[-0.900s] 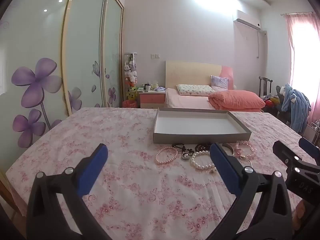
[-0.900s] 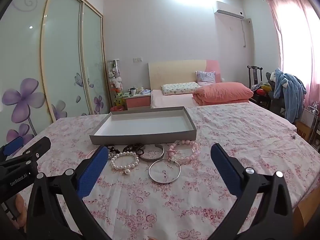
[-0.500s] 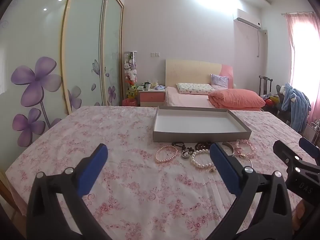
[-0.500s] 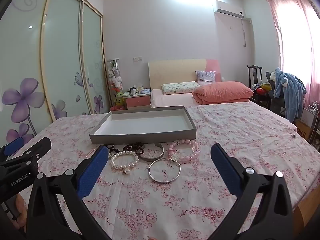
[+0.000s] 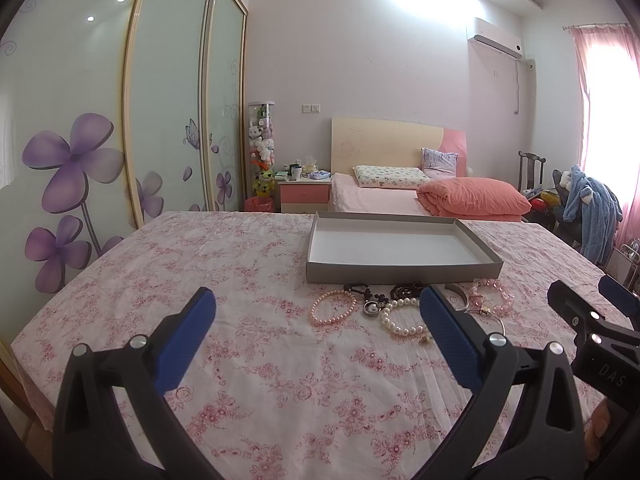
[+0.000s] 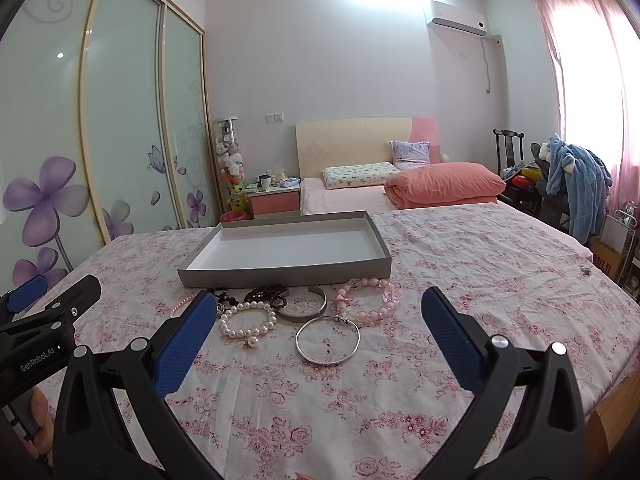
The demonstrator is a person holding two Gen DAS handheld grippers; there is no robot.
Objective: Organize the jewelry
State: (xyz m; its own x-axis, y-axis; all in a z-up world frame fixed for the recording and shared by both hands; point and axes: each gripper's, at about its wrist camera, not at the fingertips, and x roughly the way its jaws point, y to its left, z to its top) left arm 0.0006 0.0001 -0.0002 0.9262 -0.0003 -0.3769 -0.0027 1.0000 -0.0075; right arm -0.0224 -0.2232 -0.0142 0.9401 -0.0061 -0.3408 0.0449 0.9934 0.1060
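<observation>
A shallow grey tray [image 5: 404, 271] [image 6: 288, 274] with a white inside stands empty on the floral cloth. In front of it lies a row of jewelry: a pink pearl bracelet [image 5: 334, 307], a white pearl bracelet [image 6: 248, 320] [image 5: 400, 316], dark bead strands [image 6: 268, 294], a silver cuff [image 6: 304, 308], a thin silver bangle [image 6: 328, 340] and a pink chunky bead bracelet [image 6: 370, 300] [image 5: 492, 294]. My left gripper [image 5: 316, 312] hovers open, short of the pieces. My right gripper [image 6: 320, 318] is open too, above the bangle area, touching nothing.
The table with the pink floral cloth [image 6: 480, 280] ends at a wooden edge [image 6: 612, 412] on the right. A small metal bit [image 6: 586, 270] lies far right on the cloth. Behind are a bed [image 6: 400, 192], a nightstand [image 6: 276, 200] and sliding wardrobe doors [image 5: 168, 100].
Both views have tipped very slightly; the tray and jewelry sit a touch lower in the left wrist view. Nothing was taken hold of and both grippers stay open.
</observation>
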